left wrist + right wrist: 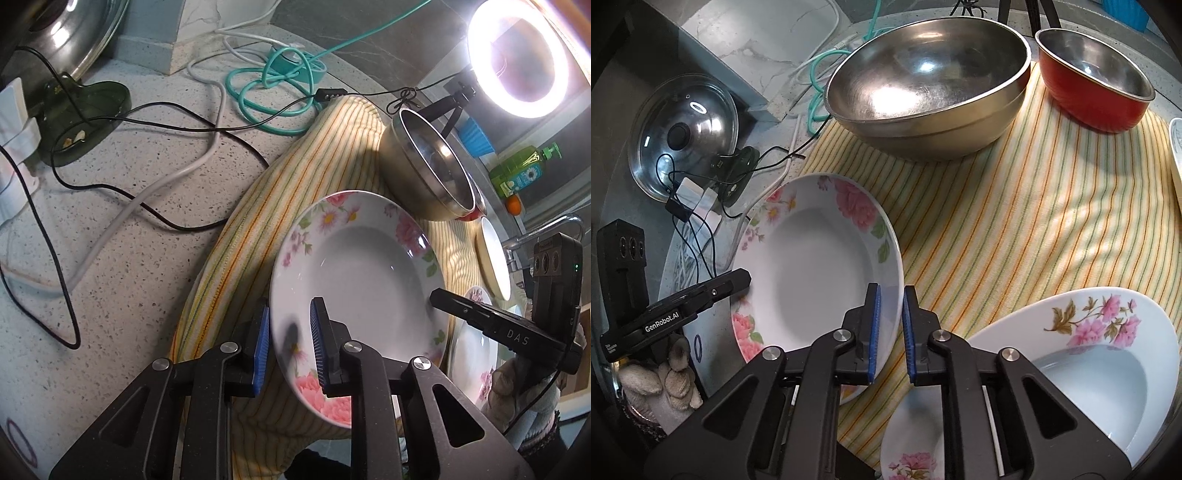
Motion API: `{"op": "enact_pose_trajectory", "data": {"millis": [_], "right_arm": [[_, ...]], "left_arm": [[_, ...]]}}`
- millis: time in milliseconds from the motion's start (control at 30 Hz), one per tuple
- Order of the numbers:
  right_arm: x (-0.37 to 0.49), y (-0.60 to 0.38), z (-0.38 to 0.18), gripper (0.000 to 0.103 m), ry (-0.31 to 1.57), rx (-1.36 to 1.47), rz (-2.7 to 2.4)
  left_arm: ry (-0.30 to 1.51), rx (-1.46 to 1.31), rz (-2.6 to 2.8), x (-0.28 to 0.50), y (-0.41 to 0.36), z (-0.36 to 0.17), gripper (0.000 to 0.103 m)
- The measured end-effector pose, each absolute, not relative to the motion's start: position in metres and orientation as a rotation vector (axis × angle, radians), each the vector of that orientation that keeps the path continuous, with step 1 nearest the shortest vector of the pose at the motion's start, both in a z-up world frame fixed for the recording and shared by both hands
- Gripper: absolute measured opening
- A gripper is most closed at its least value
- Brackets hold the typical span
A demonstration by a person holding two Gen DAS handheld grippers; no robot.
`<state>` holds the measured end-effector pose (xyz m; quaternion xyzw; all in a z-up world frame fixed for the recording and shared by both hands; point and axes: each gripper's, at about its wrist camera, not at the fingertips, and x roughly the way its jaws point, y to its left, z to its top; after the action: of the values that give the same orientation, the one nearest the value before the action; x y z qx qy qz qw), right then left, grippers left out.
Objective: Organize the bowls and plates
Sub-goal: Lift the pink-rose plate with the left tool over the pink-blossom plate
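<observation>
Left wrist view: the floral plate [354, 280] sits tilted above the striped cloth [288, 184], its near rim clamped between the blue pads of the left gripper [290, 350]. The right gripper [891, 332] is closed on the opposite rim of the same plate [816, 266]. Beyond it on the cloth stand a large steel bowl [923, 85] and, just beside that, a red bowl [1093, 77]. A second floral plate [1100, 365] lies near the right gripper. Cables [147, 155] trail across the speckled worktop [129, 258].

A glowing ring light [519, 55] stands over a speckled stone counter [122, 236] strewn with cables [155, 184].
</observation>
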<state>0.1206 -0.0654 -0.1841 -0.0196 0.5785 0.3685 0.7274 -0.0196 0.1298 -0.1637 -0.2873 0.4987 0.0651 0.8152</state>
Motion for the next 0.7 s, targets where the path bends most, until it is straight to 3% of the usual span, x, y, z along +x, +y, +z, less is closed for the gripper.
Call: {"op": "enact_pose_trajectory", "data": {"millis": [700], "right_arm": [[0.111,-0.137,-0.144,0.012,1.236,0.063,0.747]], "left_arm": [[1.015,-0.550,0.025,-0.005,0.090,-0.124,0.019]]}}
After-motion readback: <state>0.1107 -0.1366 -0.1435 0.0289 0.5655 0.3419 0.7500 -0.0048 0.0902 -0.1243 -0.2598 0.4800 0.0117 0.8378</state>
